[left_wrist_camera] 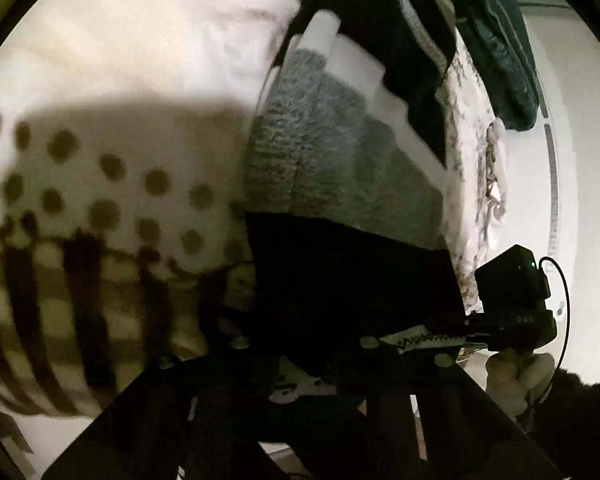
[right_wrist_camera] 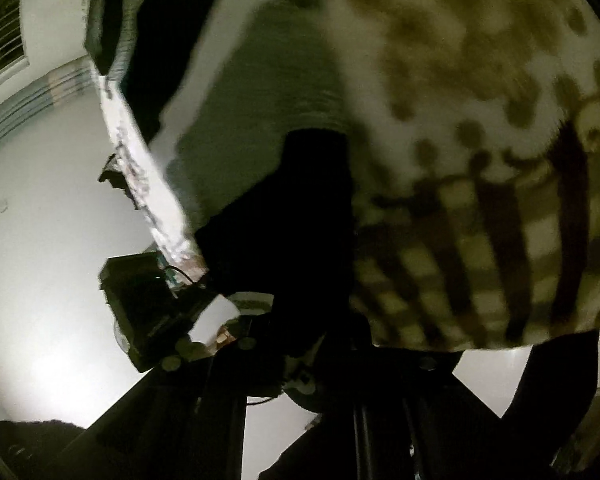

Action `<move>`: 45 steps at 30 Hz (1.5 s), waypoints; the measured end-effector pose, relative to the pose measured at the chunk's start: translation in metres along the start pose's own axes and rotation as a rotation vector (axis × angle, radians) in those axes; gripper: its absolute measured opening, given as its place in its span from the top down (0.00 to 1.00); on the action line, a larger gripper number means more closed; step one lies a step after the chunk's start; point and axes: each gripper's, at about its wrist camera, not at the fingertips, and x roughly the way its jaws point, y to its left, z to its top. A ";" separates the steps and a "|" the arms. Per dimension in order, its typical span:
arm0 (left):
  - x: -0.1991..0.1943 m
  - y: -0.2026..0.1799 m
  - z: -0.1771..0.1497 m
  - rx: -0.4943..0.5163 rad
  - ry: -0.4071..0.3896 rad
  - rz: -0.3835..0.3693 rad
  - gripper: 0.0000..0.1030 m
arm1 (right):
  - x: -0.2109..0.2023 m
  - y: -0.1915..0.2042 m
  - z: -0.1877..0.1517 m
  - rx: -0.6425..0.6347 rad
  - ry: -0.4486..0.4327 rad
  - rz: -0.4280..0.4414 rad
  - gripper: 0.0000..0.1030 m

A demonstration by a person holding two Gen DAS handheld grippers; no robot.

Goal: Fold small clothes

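A small knit garment [left_wrist_camera: 340, 160] with grey, white and black bands hangs close in front of both cameras; it also shows in the right wrist view [right_wrist_camera: 260, 100]. Its black lower band [left_wrist_camera: 348, 280] covers my left gripper [left_wrist_camera: 320, 344], which seems shut on that edge. In the right wrist view the black band [right_wrist_camera: 312, 208] likewise covers my right gripper [right_wrist_camera: 312, 320], which seems shut on it. The other gripper's body shows at the right of the left view [left_wrist_camera: 512, 304] and at the left of the right view [right_wrist_camera: 148, 304]. The fingertips are hidden by cloth.
A cream cloth with brown dots and a checked border [left_wrist_camera: 100, 208] lies beside the garment; it also shows in the right wrist view [right_wrist_camera: 480, 160]. A dark green garment [left_wrist_camera: 500, 40] and a white patterned cloth [left_wrist_camera: 472, 140] lie behind. White walls surround.
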 end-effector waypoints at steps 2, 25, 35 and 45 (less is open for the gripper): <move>-0.015 -0.011 0.002 0.003 -0.013 -0.022 0.85 | -0.005 0.015 -0.003 -0.024 -0.012 0.012 0.90; -0.123 -0.114 0.371 -0.017 -0.527 -0.220 0.58 | -0.159 0.246 0.321 -0.132 -0.453 0.218 0.81; -0.123 -0.085 0.318 -0.006 -0.555 -0.104 0.31 | -0.184 0.235 0.351 -0.282 -0.430 0.039 0.28; -0.046 -0.040 0.154 -0.179 -0.393 -0.168 0.31 | -0.185 0.181 0.387 -0.370 -0.182 -0.108 0.16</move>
